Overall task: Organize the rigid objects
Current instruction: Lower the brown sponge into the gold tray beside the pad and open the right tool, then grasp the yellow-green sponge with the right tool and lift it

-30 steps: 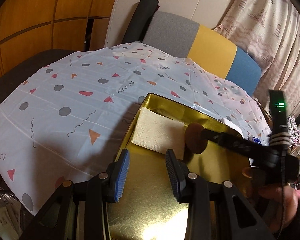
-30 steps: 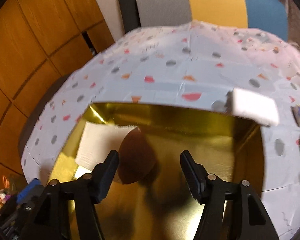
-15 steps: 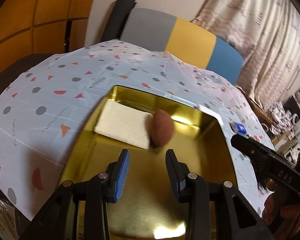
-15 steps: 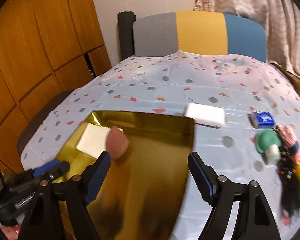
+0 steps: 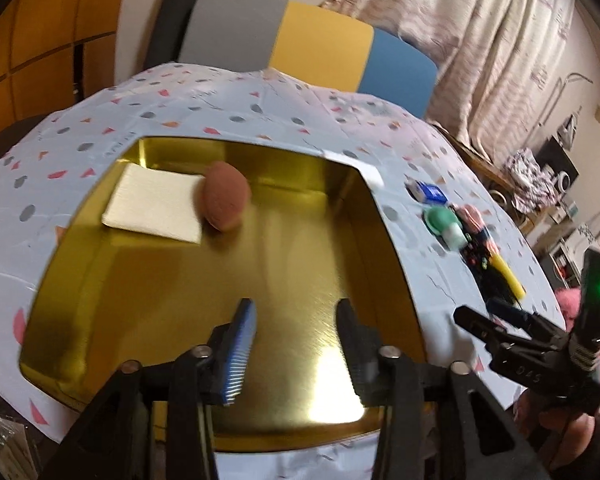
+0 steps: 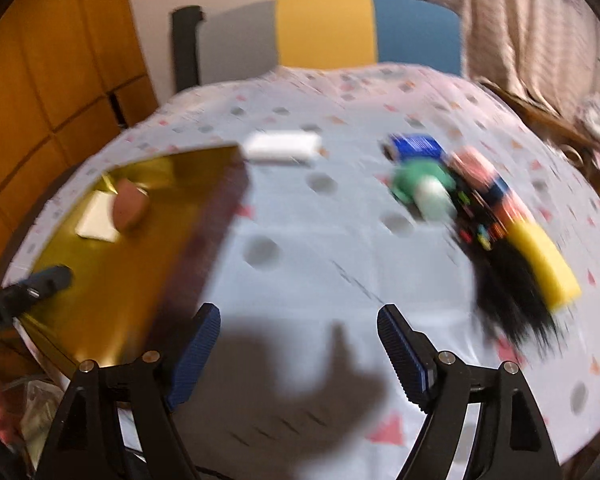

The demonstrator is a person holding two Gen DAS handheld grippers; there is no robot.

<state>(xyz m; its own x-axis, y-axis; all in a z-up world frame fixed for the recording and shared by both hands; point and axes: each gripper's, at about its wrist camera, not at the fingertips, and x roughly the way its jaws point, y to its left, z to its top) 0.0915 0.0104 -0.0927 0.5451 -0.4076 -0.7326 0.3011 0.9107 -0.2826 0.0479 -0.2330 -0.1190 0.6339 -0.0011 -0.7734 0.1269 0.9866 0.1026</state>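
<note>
both grippers' fingers are spread and empty, the left gripper [image 5: 292, 336] just widening over the gold tin [image 5: 160, 280], the right gripper [image 6: 300, 344] over the counter [image 6: 320, 264].

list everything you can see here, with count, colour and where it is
tin: 1, gold, on the table, open
white pad: 1, in the tin's far left corner
brown egg-shaped thing: 1, in the tin, beside the white pad
white block: 1, on the cloth by the tin's far corner
blue box: 1, on the cloth, right of the white block
green and white thing: 1, next to the blue box
pink thing: 1, blurred, right of the green one
black brush: 1, beside the yellow block
yellow block: 1, far right
tablecloth: 1, pale with dots and triangles
chair: 1, grey, yellow, blue, behind the table
left gripper: open, over the tin
right gripper: open, over the cloth
</note>
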